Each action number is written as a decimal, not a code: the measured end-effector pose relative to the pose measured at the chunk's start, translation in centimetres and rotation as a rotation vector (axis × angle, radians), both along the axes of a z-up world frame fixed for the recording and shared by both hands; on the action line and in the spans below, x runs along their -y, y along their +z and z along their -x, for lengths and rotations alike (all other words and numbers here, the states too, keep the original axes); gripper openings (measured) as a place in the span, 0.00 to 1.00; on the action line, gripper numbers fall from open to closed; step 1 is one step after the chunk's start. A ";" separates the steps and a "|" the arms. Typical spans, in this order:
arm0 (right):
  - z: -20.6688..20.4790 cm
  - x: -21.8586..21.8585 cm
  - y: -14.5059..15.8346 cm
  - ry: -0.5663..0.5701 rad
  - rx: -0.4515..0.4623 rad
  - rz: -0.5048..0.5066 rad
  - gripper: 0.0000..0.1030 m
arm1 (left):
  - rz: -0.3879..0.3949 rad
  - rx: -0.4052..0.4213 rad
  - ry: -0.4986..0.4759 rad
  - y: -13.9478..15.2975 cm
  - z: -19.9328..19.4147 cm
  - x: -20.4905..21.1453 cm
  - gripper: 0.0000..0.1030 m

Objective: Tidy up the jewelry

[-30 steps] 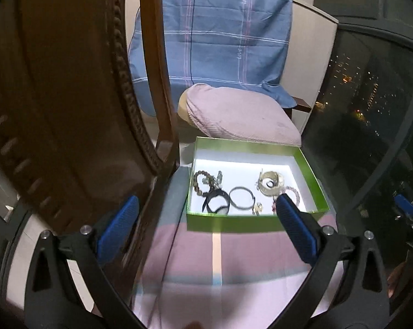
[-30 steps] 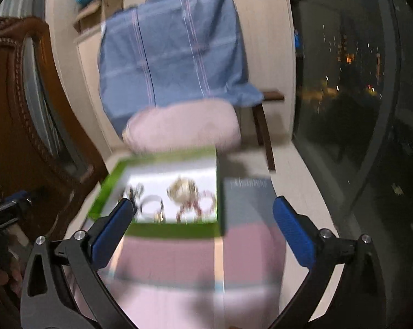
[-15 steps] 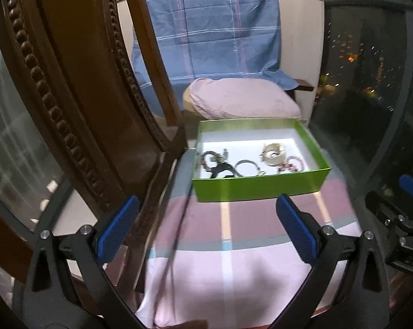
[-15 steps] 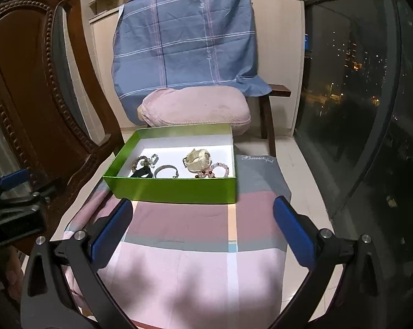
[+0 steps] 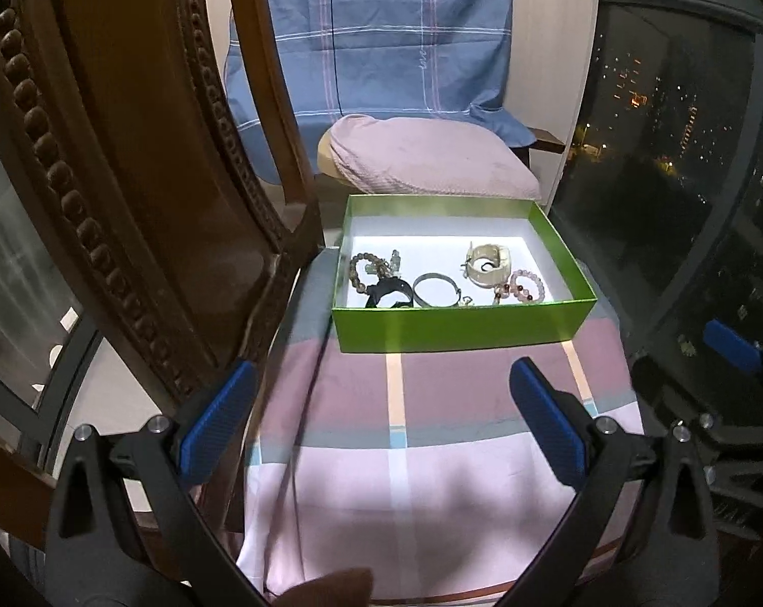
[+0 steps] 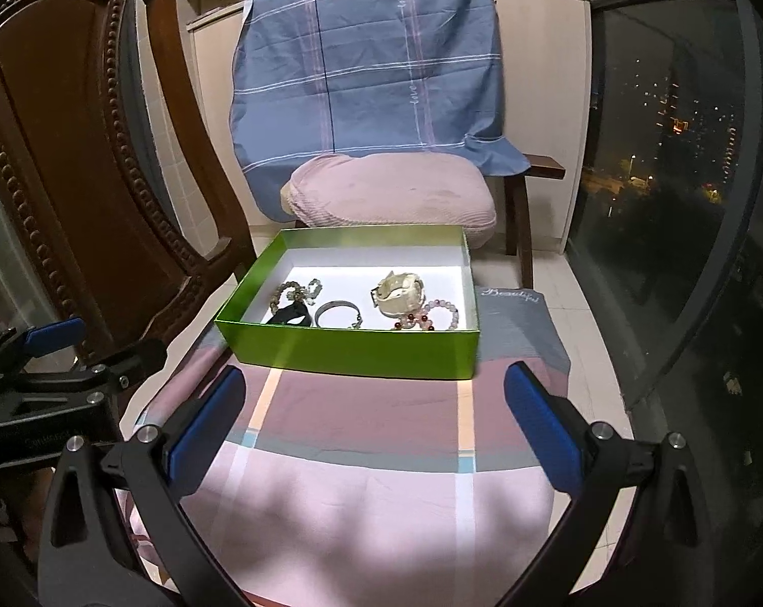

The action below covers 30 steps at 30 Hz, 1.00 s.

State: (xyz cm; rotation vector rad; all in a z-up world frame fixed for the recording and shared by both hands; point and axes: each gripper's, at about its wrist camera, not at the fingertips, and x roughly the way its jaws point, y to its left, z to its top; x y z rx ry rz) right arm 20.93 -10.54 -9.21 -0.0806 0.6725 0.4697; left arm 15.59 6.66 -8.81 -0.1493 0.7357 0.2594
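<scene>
A green box (image 5: 462, 329) (image 6: 351, 346) with a white floor stands at the far end of a cloth-covered table. Inside lie a brown bead bracelet (image 5: 364, 270) (image 6: 290, 291), a black band (image 5: 391, 293) (image 6: 290, 314), a silver bangle (image 5: 434, 289) (image 6: 337, 314), a cream cuff (image 5: 490, 264) (image 6: 400, 294) and a pink bead bracelet (image 5: 525, 286) (image 6: 439, 314). My left gripper (image 5: 381, 422) is open and empty, well short of the box. My right gripper (image 6: 371, 422) is open and empty, also short of the box.
A pink and grey striped cloth (image 5: 432, 455) (image 6: 381, 480) covers the table. A carved wooden chair (image 5: 128, 177) (image 6: 78, 177) stands close on the left. A pink cushion (image 6: 391, 192) and blue cloth (image 6: 371, 71) lie behind the box. A dark window (image 6: 685, 152) is on the right.
Both grippers have pulled back from the box, which now sits farther off in both views. The jewelry has not moved. Both jaws stay open.
</scene>
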 end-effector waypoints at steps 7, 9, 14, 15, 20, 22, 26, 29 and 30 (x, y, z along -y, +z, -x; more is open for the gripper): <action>0.0 -0.2 0.2 0.001 0.000 -0.009 0.97 | 0.034 -0.008 0.015 -0.3 -0.4 -0.3 0.96; -0.1 -0.2 0.2 0.001 -0.002 -0.010 0.97 | 0.035 -0.002 0.016 -0.2 -0.4 -0.3 0.96; -0.1 -0.2 0.2 0.000 -0.001 -0.009 0.97 | 0.032 -0.012 0.015 -0.4 -0.7 -0.1 0.96; -0.1 -0.2 0.2 0.000 -0.001 -0.008 0.97 | 0.026 -0.013 0.015 -0.5 -0.7 -0.1 0.96; -0.3 0.0 0.2 -0.008 0.000 -0.010 0.97 | 0.011 -0.016 0.011 -0.4 -0.7 0.2 0.96; -0.4 0.1 0.2 -0.012 0.000 -0.012 0.97 | 0.005 -0.018 0.007 -0.4 -0.7 0.3 0.96; -0.6 0.5 0.2 -0.025 0.000 -0.015 0.97 | -0.002 -0.014 0.006 -0.3 -0.5 0.3 0.96; -0.8 0.8 0.2 -0.031 -0.002 -0.015 0.97 | -0.004 -0.011 0.005 -0.4 -0.4 0.2 0.96; -0.8 0.8 0.2 -0.033 -0.001 -0.015 0.97 | -0.005 -0.010 0.005 -0.4 -0.4 0.2 0.96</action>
